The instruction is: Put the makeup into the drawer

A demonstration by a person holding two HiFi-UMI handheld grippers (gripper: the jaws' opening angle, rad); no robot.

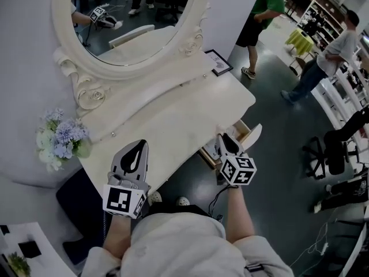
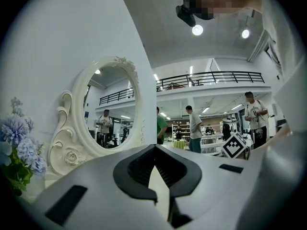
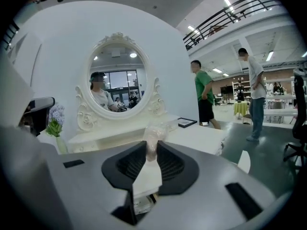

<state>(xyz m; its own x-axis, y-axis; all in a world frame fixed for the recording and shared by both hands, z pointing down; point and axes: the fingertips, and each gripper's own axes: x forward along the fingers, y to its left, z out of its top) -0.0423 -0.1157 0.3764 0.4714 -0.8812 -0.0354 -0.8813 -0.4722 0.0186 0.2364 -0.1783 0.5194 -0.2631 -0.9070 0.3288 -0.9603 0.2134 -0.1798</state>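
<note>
A small clear, pinkish makeup item (image 3: 152,137) sticks up between the tips of my right gripper (image 3: 152,146), which is shut on it. In the head view that right gripper (image 1: 226,141) hovers off the cream vanity table's (image 1: 190,117) right front corner, just left of the open drawer (image 1: 250,133). The makeup is not visible there. My left gripper (image 1: 138,144) lies level over the table's front edge, and its jaws (image 2: 154,148) meet at the tips with nothing between them.
An oval mirror (image 1: 132,16) rises behind the table, with a vase of pale blue flowers (image 1: 60,140) at the left end and a small framed picture (image 1: 219,62) at the back right. People (image 1: 262,22) walk on the floor to the right, near a black chair (image 1: 326,154).
</note>
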